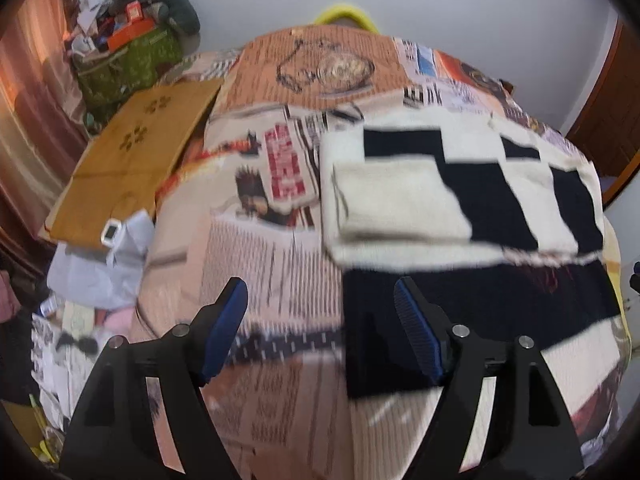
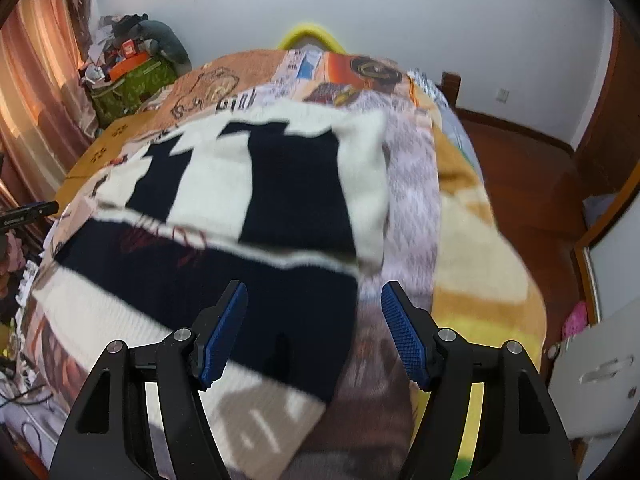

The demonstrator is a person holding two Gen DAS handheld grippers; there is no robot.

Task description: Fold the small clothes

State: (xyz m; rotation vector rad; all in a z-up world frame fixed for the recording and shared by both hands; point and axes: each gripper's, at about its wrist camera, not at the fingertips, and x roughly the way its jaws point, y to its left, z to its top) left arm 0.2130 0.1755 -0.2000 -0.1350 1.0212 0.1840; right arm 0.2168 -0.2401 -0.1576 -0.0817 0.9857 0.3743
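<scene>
A knitted garment point(image 1: 460, 192) in black and cream blocks lies flat on the bed's printed blanket point(image 1: 272, 248). A cream part point(image 1: 400, 204) is folded over its left side. My left gripper point(image 1: 320, 286) hangs open just above the garment's near left edge, with nothing between its blue pads point(image 1: 224, 328). In the right wrist view the same garment point(image 2: 280, 184) spreads across the blanket point(image 2: 460, 260). My right gripper point(image 2: 315, 286) is open above the garment's near right corner, and its pads point(image 2: 404, 332) hold nothing.
A flat brown paper bag point(image 1: 136, 160) lies on the bed's left side, with white cloth and a small device point(image 1: 110, 232) below it. A green bag piled with clutter point(image 1: 128, 60) stands by the curtain. Right of the bed are wooden floor point(image 2: 520, 168) and a white cabinet point(image 2: 592, 380).
</scene>
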